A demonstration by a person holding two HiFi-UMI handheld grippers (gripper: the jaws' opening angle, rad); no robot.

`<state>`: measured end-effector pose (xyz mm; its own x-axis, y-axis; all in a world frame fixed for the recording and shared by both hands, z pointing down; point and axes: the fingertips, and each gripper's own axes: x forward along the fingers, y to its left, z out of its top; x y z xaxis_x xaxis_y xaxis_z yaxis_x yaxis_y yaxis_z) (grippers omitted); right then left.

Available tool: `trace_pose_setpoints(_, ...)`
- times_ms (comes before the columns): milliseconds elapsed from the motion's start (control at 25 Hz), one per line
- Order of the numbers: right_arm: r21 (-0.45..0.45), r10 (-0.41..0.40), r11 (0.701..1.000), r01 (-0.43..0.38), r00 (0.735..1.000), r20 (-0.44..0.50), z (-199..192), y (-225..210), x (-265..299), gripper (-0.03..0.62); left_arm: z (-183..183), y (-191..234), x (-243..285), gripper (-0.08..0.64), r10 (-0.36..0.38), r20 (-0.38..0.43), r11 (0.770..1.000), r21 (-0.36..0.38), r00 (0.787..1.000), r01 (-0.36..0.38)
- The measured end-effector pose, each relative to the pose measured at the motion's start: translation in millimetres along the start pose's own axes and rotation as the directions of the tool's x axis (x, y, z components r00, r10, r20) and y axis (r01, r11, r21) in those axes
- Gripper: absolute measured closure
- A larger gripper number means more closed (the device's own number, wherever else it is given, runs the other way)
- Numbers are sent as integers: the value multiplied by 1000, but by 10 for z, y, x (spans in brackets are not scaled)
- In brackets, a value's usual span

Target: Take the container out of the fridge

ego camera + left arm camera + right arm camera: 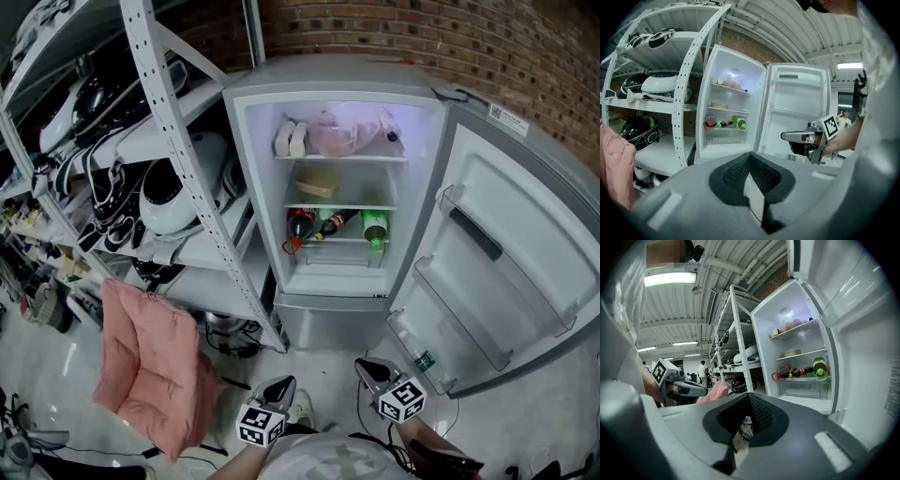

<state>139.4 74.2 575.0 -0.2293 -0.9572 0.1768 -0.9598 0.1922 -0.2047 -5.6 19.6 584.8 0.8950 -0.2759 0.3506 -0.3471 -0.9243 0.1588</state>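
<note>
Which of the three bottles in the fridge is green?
The rightmost bottle; the two dark bottles lie left of it.

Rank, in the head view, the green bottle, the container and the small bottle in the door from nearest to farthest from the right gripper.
1. Small bottle: low in the door, just beside the right gripper.
2. Green bottle: lower shelf, right end.
3. Container: middle shelf, above and to the left.
</note>
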Motion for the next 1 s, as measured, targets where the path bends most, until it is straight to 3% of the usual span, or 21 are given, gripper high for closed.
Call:
trace_pose_setpoints(520,23,-27,999,27,1000,-8,64,-255,368,584,3,323,330,560,-19,-17,999,-26,1000,19)
trace_pose_setpoints(1000,27,-66,997,66,998,-4,289,-626,869,584,356,876,895,560,-71,2,997,-22,998,71)
